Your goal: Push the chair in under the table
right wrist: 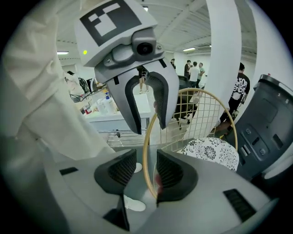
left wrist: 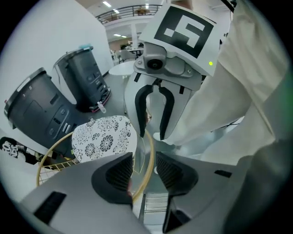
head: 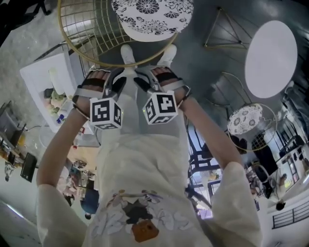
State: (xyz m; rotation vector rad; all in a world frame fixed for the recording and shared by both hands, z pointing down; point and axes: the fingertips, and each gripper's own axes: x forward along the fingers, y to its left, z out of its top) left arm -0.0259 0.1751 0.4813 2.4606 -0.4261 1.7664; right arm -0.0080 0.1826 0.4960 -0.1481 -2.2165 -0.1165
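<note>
- Left gripper [left wrist: 144, 170]: jaws spread and pointed steeply down. The gold rim [left wrist: 149, 153] at the top of the back of the chair [head: 147, 14] passes between the pads, nearer one of them, and is not pinched.
- Right gripper [right wrist: 146, 170]: jaws spread wide, just beside the left gripper. The same rim runs between its pads and is not clamped.
- Chair: the wire back [head: 91, 36] faces the person, with the floral seat beyond it. The person's white shoes [head: 127, 53] stand near the back.
- Table [head: 270, 58]: round with a white top, to the right in the head view and well apart from the chair. A second chair [head: 245, 120] stands near it.
</note>
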